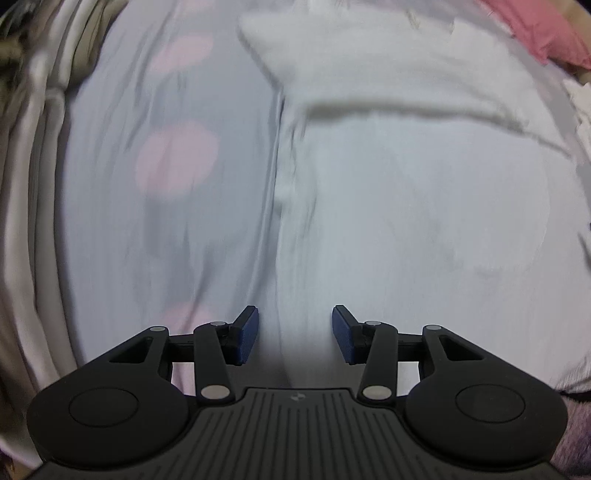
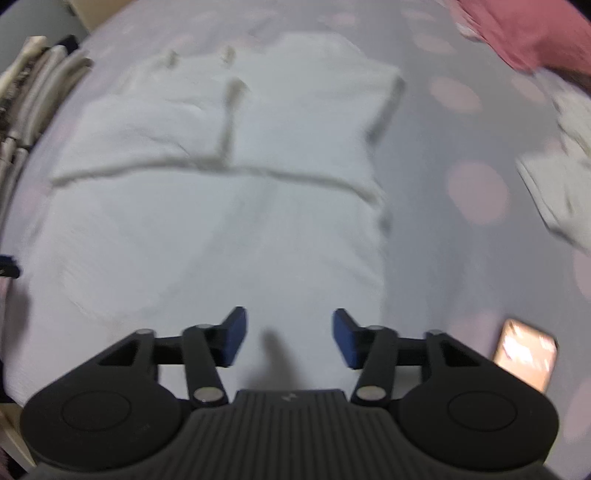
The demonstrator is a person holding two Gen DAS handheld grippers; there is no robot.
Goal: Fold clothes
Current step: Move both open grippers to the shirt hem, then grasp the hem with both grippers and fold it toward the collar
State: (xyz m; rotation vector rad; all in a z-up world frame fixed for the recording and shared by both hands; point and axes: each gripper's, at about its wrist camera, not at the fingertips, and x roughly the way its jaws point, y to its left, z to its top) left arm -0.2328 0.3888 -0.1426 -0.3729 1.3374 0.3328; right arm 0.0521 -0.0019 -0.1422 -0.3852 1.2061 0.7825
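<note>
White garment [image 2: 221,221], partly folded with a crease across it, lies flat on a grey bedsheet [image 2: 443,258] with pink dots. Left tool [image 1: 294,334] hovers over the garment's left edge, released, nothing between its blue pads. Right tool [image 2: 290,338] hovers over the garment, also released. Right of the garment: a phone [image 2: 526,354], a pink cloth [image 2: 532,33].

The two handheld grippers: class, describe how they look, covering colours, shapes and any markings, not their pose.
The left gripper and right gripper look alike: matt black bodies with a ribbed grey centre plate bearing a small pale logo, a round black disc on each side, black linkage bars with silver pivot pins, and two fingers tipped with dark blue textured pads. No cables or sleeves show.
</note>
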